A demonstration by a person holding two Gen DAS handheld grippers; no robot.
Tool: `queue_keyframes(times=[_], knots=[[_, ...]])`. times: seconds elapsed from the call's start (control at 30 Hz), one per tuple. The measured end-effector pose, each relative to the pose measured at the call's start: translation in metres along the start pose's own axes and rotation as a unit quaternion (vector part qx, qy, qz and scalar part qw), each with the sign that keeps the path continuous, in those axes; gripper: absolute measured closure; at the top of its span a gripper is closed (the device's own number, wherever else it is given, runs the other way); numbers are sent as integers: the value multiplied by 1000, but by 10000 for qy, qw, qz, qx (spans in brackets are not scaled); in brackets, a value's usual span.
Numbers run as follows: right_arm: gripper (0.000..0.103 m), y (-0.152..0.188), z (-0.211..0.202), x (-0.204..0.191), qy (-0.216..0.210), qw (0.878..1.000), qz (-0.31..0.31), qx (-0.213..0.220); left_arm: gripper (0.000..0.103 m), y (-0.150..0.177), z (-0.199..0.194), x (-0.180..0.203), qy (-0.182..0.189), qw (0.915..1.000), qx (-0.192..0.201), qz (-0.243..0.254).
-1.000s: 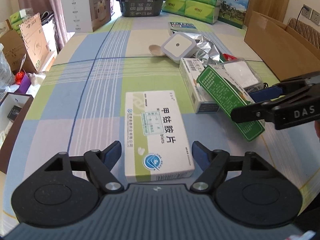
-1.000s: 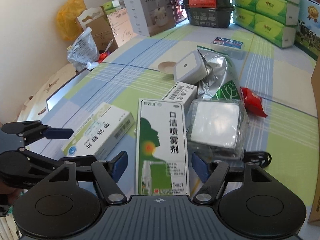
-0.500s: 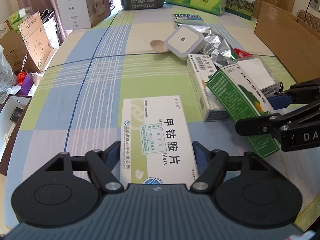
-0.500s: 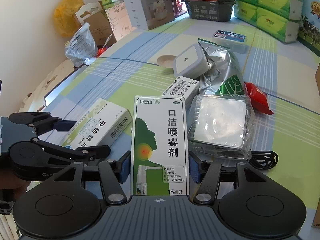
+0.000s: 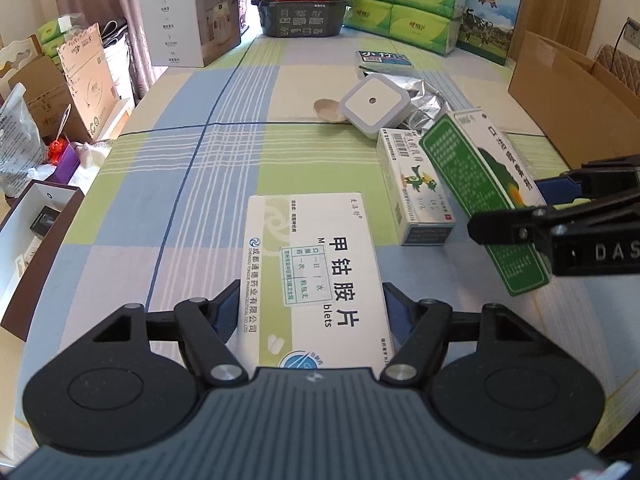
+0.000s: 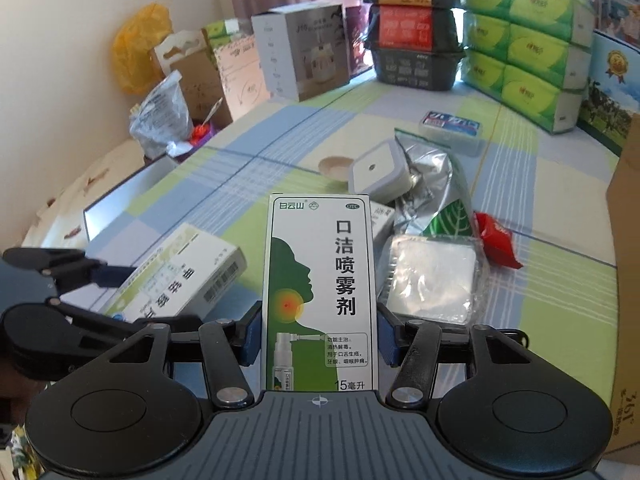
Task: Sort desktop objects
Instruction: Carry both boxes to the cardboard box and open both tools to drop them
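A white and green tablet box (image 5: 312, 264) sits between the fingers of my left gripper (image 5: 311, 312), which is shut on its long sides. The same box (image 6: 180, 276) shows at the left of the right wrist view, with the left gripper (image 6: 116, 296) behind it. My right gripper (image 6: 319, 336) is shut on a green and white throat-spray box (image 6: 320, 280). That spray box (image 5: 480, 196) hangs tilted above the table, and the right gripper (image 5: 528, 208) holds its near end.
On the checked tablecloth (image 5: 180, 184) lie a small white and green box (image 5: 416, 188), a white square device (image 5: 374, 102), a foil bag (image 6: 434, 176), a clear pack (image 6: 432, 276) and a red packet (image 6: 496, 240). A cardboard box (image 5: 576, 96) stands at the right. Cartons and tissue packs (image 5: 404, 4) line the back.
The left gripper has slid forward around the tablet box. The right gripper has shut on the spray box and lifted it off the table, tilting it.
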State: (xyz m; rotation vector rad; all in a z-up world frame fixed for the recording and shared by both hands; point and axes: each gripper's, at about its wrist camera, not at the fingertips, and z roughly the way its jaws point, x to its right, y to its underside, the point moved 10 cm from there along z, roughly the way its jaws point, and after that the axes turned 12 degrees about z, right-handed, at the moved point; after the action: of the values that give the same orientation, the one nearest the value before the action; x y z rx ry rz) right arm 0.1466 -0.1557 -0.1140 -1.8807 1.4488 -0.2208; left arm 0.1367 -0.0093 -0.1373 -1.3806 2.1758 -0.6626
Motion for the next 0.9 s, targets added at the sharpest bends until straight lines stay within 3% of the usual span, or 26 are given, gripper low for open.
queue_keyframes(times=[0.2, 0.47, 0.77, 0.9], knots=[[50, -8, -33, 15, 388, 9989, 56, 240, 36, -13, -33, 14, 22, 9998, 159, 150], [50, -26, -124, 41, 817, 9929, 445, 739, 36, -55, -74, 51, 238, 9974, 472, 485], [50, -43, -229, 136, 1555, 9764, 964, 1144, 36, -132, -98, 157, 954, 9875, 893, 876], [50, -40, -258, 181, 1809, 9689, 1188, 1204, 35, -164, -95, 213, 1280, 9811, 986, 1066]])
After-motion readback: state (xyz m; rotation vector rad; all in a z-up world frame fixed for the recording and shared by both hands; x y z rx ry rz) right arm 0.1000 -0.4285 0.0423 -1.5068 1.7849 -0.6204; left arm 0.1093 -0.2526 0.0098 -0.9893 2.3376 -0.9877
